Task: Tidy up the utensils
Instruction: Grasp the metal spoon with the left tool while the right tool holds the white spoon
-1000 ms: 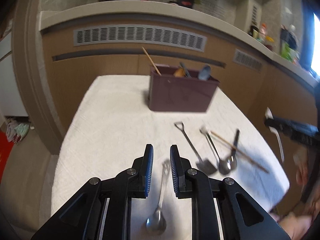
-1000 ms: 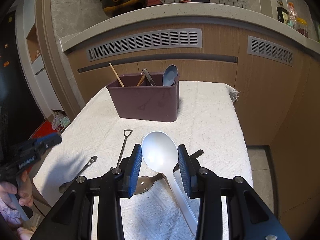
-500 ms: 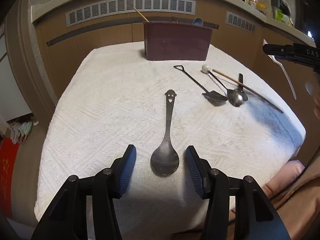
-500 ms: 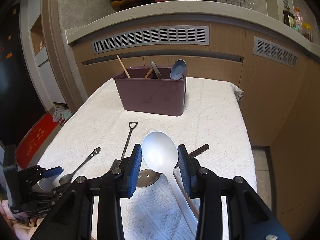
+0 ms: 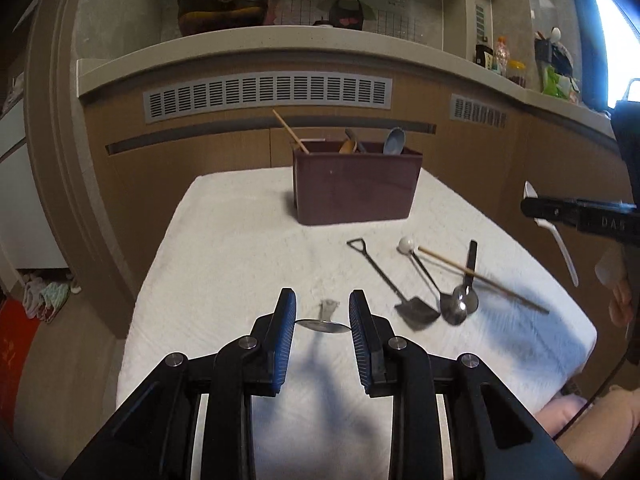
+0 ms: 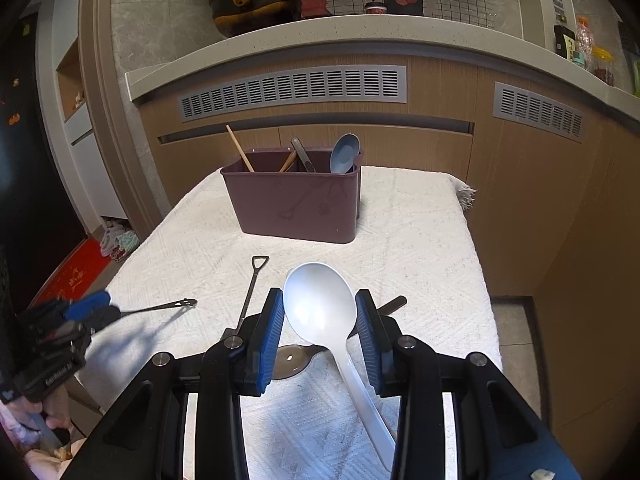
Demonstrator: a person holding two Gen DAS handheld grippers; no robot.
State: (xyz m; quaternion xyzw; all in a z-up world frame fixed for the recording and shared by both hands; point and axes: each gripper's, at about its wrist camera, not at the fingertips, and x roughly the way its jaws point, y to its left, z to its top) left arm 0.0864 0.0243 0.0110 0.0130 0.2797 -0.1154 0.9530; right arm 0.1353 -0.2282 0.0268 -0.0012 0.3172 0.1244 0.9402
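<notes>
The left gripper (image 5: 322, 322) sits off the counter's (image 5: 240, 248) near-left edge, its two fingers (image 5: 285, 320) clamped on the bowl of one metal spoon (image 5: 322, 325). The spoon is lifted clear of the white cloth, bowl held level between the pads and handle pointing away toward the far edge; in the right wrist view the same spoon (image 6: 160, 309) juts from the left gripper (image 6: 90, 307), a small face cut-out showing at the handle end.

Toward the far edge, near the middle, stands one maroon utensil box (image 5: 355, 186). Four things stick up out of it — one wooden chopstick (image 5: 289, 130) at its left end, a wooden handle and a dark handle in the middle, and one blue spoon (image 5: 394, 141) at its right end.

Right of centre, four loose pieces lie on the cloth: one shovel-shaped spoon (image 5: 390, 282), one spoon with a white ball end (image 5: 428, 276), one dark-handled spoon (image 5: 469, 276), and one wooden chopstick (image 5: 482, 279) lying across the last two. The three bowls crowd together near the near edge; whether they touch cannot be told through the blur.

At the counter's right edge the right gripper (image 6: 320, 322) hangs above the cloth, its two fingers (image 6: 272, 324) closed on the bowl of one white plastic spoon (image 6: 320, 304) — bowl facing up and forward, handle trailing back under the gripper. From the left wrist view that white plastic spoon (image 5: 562, 246) shows on edge beneath the right gripper (image 5: 536, 208).
</notes>
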